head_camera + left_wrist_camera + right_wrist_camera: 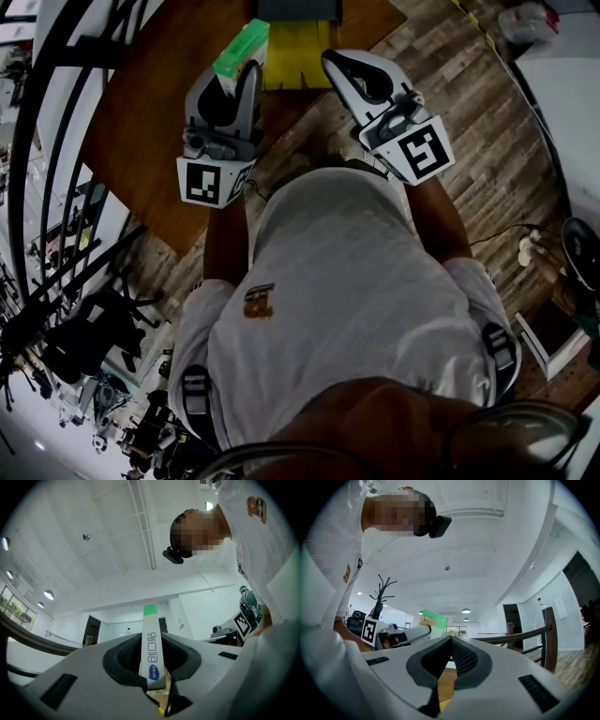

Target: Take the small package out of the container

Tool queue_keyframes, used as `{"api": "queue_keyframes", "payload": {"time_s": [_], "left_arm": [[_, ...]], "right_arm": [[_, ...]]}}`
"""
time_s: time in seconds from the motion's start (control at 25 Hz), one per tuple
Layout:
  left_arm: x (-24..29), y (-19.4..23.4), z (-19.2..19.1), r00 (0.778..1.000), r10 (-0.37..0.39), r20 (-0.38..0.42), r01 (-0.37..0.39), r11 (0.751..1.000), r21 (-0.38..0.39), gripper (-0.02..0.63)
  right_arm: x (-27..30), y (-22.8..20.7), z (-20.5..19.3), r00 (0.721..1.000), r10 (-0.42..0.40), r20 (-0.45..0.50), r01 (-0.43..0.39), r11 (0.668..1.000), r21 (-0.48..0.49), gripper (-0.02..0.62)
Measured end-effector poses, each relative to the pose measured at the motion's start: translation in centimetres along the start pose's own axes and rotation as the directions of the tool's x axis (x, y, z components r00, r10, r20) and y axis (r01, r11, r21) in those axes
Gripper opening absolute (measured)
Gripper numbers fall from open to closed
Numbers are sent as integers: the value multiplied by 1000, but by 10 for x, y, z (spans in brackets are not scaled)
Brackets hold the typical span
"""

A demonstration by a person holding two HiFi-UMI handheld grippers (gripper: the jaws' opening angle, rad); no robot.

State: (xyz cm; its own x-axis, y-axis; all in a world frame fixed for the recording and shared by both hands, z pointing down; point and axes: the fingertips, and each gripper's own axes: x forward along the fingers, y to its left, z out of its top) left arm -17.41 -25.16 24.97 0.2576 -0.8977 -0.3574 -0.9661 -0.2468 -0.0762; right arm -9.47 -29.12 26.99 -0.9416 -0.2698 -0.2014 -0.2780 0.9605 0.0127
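Note:
The small package [243, 46] is a flat white pack with a green end. My left gripper [240, 75] is shut on it and holds it up in the air, just left of the yellow container [296, 58] on the brown table [155, 112]. In the left gripper view the package [152, 654] stands upright between the pads, its green tip pointing at the ceiling. My right gripper [331, 59] is raised beside the container, shut with nothing in it; its pads [459, 654] meet. The right gripper view also shows the package [434, 620] in the left gripper.
A dark object [295, 8] lies at the container's far end. Black railings [56, 122] run along the left. On the wooden floor to the right are a power strip [531, 247] and white furniture [567, 84]. A chair back [548, 634] stands to the right.

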Motion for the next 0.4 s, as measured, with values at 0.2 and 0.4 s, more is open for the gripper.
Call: {"api": "queue_keyframes", "payload": {"time_s": [0.2,0.4], "left_arm": [[4,-2,-4,1000,-2,-1,2,1000,0,104],[5,-5,-8,1000,-3,-3,3,1000,2,104]], "right_arm": [[-3,-5,-2,1000,-3,0,3,1000,3,31],[-6,-7,-5,1000,0,5,0,1000,3,31]]}}
